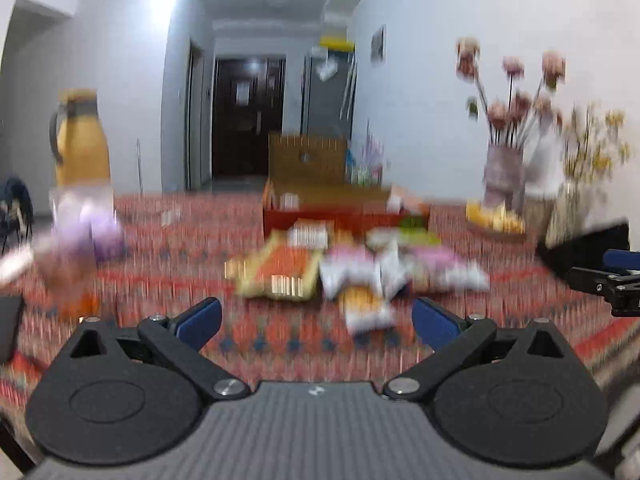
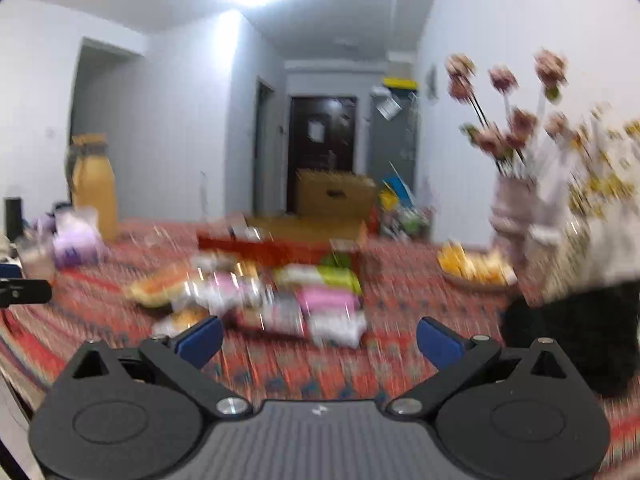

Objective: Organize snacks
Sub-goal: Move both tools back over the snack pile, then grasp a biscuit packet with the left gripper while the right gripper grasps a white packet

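Observation:
Both views are blurred by motion. A heap of snack packets (image 1: 356, 268) lies on the red patterned tablecloth, with a yellow-orange packet (image 1: 280, 270) at its left; the heap also shows in the right wrist view (image 2: 276, 296). Behind it stands a red open box (image 1: 344, 210), also in the right wrist view (image 2: 276, 246), holding a few packets. My left gripper (image 1: 316, 320) is open and empty, just short of the heap. My right gripper (image 2: 318, 340) is open and empty, also near the heap. The right gripper's tip shows at the right edge of the left wrist view (image 1: 608, 280).
A yellow thermos jug (image 1: 82, 140) and purple items (image 1: 92, 228) stand at the left. A vase of pink flowers (image 1: 504, 172) and a plate of yellow fruit (image 1: 496, 220) stand at the right. A black object (image 2: 576, 332) sits at the near right. A cardboard box (image 1: 308, 156) is beyond the table.

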{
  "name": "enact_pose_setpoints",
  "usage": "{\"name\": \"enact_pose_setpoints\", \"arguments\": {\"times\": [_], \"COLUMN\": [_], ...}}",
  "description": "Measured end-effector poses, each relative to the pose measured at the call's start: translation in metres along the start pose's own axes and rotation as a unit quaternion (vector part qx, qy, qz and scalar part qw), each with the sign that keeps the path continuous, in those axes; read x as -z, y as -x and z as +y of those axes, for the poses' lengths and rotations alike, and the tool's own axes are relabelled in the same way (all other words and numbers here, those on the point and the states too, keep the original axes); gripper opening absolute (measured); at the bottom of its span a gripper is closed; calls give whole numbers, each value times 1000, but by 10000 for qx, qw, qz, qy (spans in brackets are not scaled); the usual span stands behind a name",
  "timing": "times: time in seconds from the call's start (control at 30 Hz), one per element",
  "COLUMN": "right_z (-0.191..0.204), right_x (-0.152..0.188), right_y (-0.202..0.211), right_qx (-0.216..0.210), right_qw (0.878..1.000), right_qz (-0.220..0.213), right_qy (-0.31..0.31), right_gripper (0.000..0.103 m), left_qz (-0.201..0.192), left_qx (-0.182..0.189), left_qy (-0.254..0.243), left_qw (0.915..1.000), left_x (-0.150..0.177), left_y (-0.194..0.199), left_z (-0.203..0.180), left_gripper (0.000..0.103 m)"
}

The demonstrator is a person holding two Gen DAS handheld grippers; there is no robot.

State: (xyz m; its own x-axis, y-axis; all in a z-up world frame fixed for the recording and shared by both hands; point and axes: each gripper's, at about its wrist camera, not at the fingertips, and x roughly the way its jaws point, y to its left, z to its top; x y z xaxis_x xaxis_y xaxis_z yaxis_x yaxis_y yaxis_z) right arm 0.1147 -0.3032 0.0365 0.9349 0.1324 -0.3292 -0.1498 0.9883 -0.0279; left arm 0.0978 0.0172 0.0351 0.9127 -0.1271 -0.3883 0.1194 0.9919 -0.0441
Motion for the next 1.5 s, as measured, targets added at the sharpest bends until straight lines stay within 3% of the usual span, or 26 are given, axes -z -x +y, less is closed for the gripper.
{"name": "enact_pose_setpoints", "arguments": {"times": [0.1, 0.17, 0.27, 0.53, 0.67, 0.83, 0.97, 1.07, 1.17, 1.27, 1.33, 1.43, 1.5], "right_z": [0, -2, -2, -9, -21, -36, -39, -37, -35, -32, -33, -40, -48], "right_x": [35, 53, 67, 67, 47, 13, -6, -16, -23, -26, -27, -23, -21], "right_y": [2, -3, -11, -38, -64, -116, -175, -211, -232, -245, -250, -254, -257], "right_qx": [70, 13, 292, 414, 379, -50, -575, -876, -1355, -1767, -1929, -2142, -2300], "right_qw": [9994, 9991, 9984, 9972, 9959, 9931, 9819, 9694, 9564, 9419, 9390, 9397, 9416], "right_qz": [250, 348, 477, 621, 732, 863, 1073, 1251, 1257, 1325, 1390, 1419, 1347], "right_qy": [-244, -222, -38, 108, 376, 789, 1454, 1923, 2261, 2532, 2484, 2259, 2059], "right_gripper": [103, 103, 103, 101, 95, 90, 84, 83, 82, 69, 59, 59, 66], "left_qz": [433, 546, 604, 653, 835, 1140, 1352, 1390, 1336, 1348, 1337, 1295, 1235], "left_qx": [82, 46, 40, 145, 165, 274, 385, 411, 358, 433, 489, 640, 661], "left_qy": [-7, 66, 174, -213, -191, -202, -105, -139, -153, -78, -76, -42, -102], "left_qw": [9990, 9985, 9980, 9975, 9962, 9929, 9900, 9893, 9903, 9899, 9898, 9895, 9901], "left_x": [21, 28, 32, 14, -6, -15, -13, -10, -10, -13, -14, -12, -9], "left_y": [-12, -19, -24, -70, -124, -178, -202, -206, -205, -202, -197, -192, -190], "left_z": [0, 4, 4, -26, -42, -47, -41, -39, -36, -30, -27, -22, -24], "left_gripper": [103, 103, 103, 103, 103, 85, 78, 53, 48, 45, 45, 47, 47]}}
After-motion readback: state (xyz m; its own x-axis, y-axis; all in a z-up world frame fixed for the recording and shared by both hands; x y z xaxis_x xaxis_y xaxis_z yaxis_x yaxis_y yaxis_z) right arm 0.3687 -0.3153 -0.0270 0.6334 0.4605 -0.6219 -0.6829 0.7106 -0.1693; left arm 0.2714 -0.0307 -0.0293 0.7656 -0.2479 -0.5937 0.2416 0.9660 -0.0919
